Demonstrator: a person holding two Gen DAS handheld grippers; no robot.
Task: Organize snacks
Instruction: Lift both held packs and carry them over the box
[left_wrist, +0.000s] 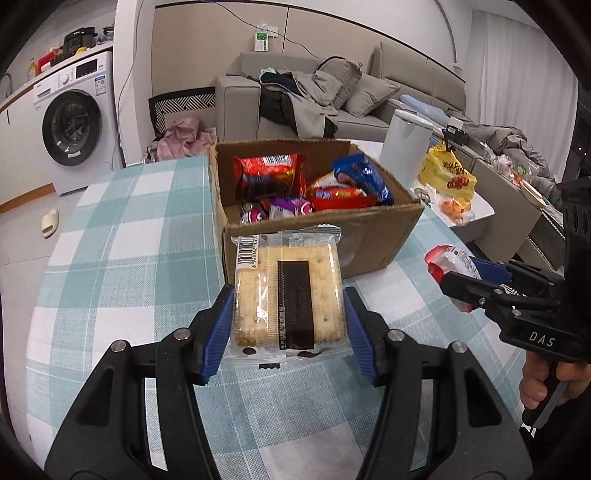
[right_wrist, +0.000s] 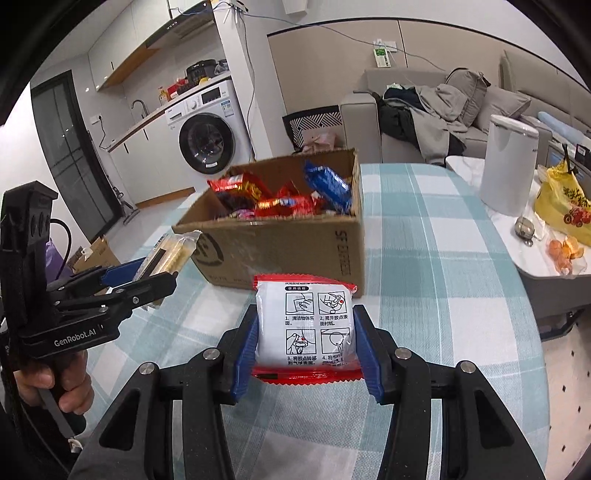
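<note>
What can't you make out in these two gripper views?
- Box floor: hidden under the snacks in the cardboard box, both views.
- Cracker pack: front face unseen; the left wrist view shows only the barcode side.
- Red-edged packet: instruction print too small, right wrist view.

A cardboard box (left_wrist: 369, 240) sits on the checked tablecloth (left_wrist: 122, 229).

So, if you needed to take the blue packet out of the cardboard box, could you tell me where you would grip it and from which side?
Grip the blue packet by its raised upper end, coming down from above through the open top of the cardboard box. It leans tilted against the right wall, its top end clear of the red packets beside it, so that end looks easiest to pinch across its flat faces.
</note>
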